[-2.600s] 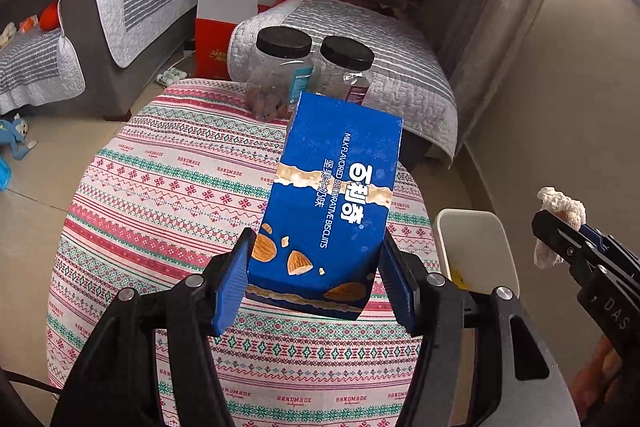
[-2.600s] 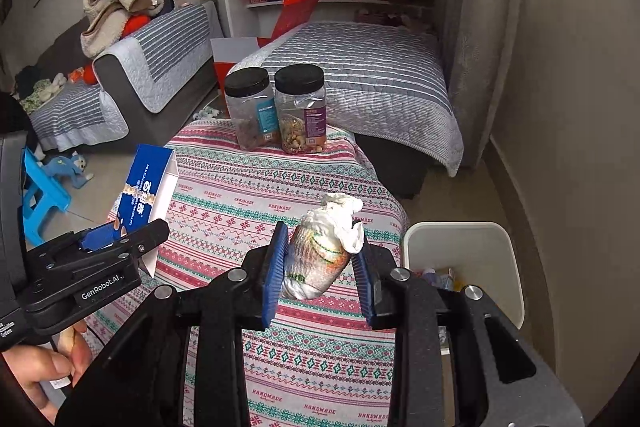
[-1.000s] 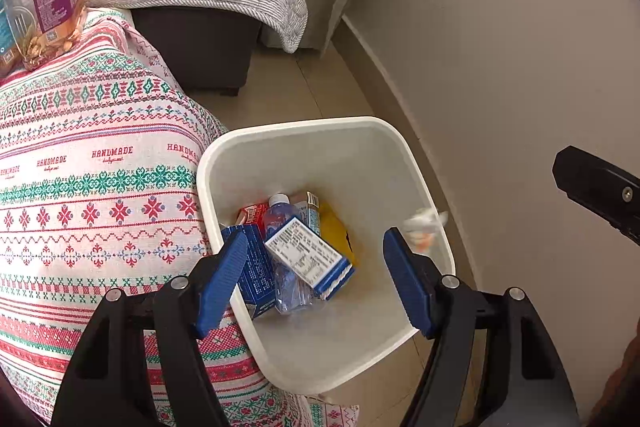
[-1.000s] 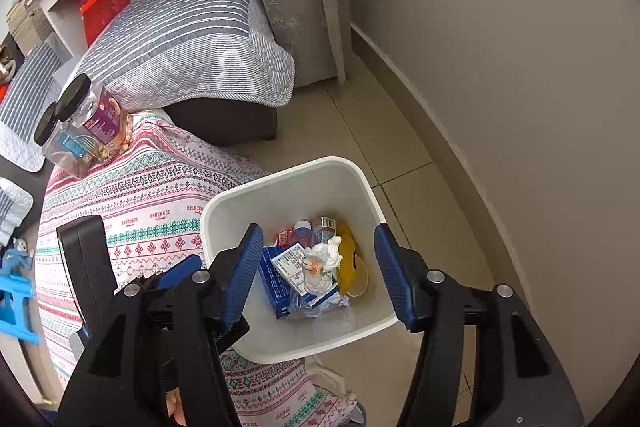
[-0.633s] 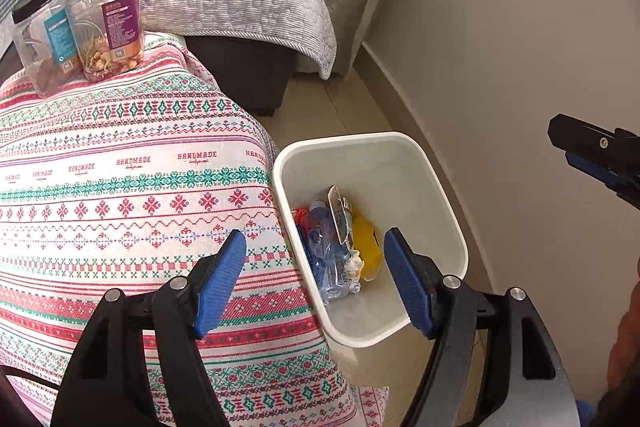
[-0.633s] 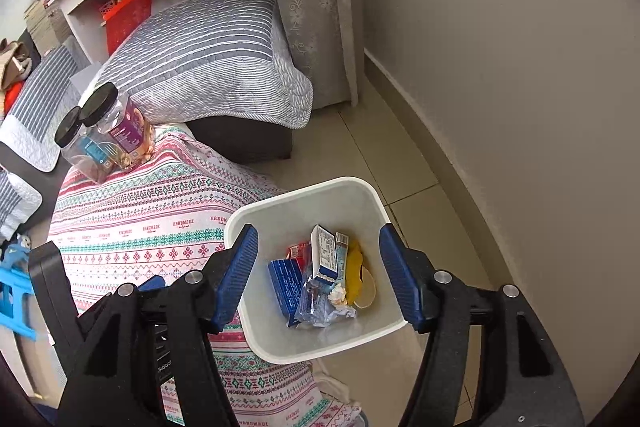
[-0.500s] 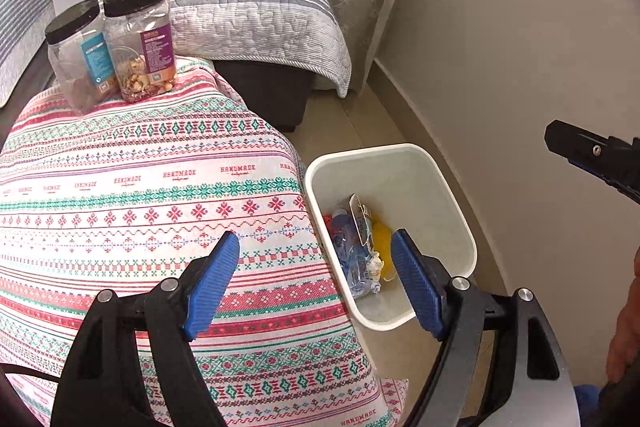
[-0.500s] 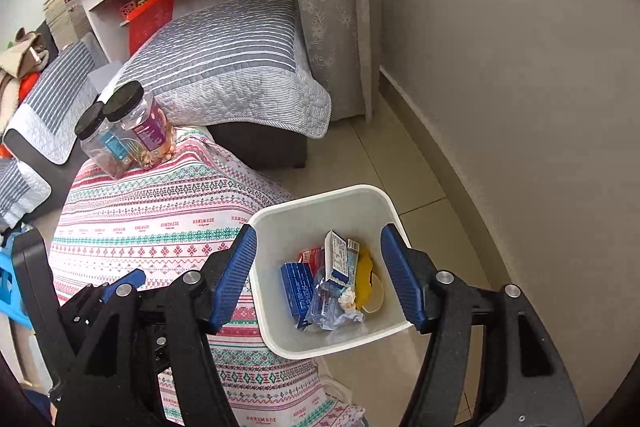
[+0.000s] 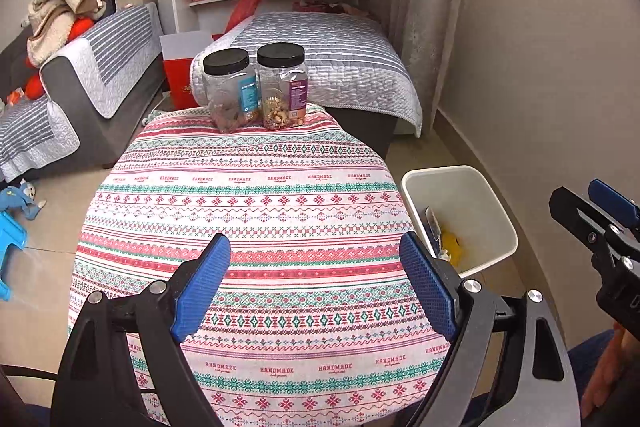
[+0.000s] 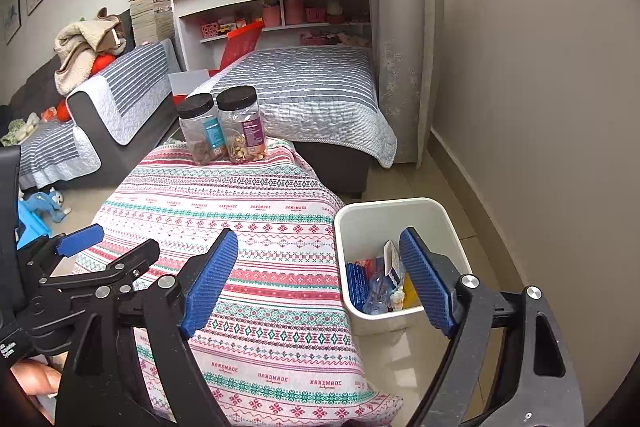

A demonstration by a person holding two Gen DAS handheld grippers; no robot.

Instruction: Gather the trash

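My left gripper and right gripper both tilt downward, jaws spread wide and just opened further, nothing between the blue pads. My hand grips the left one's handle.

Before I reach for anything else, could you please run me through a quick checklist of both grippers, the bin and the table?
1. left gripper empty: ok, jaws wide apart with nothing between them, having just been opening.
2. right gripper empty: ok, wide apart, nothing between them, also just opening.
3. Trash inside the white bin: ok, blue box, plastic bottle and yellow item lie in it.
4. Bin upright beside the table: ok.
5. Trash left on the patterned tablecloth: none seen; only two black-lidded jars stand at the far edge.
6. Near edge of the table: cannot tell, hidden behind the grippers.
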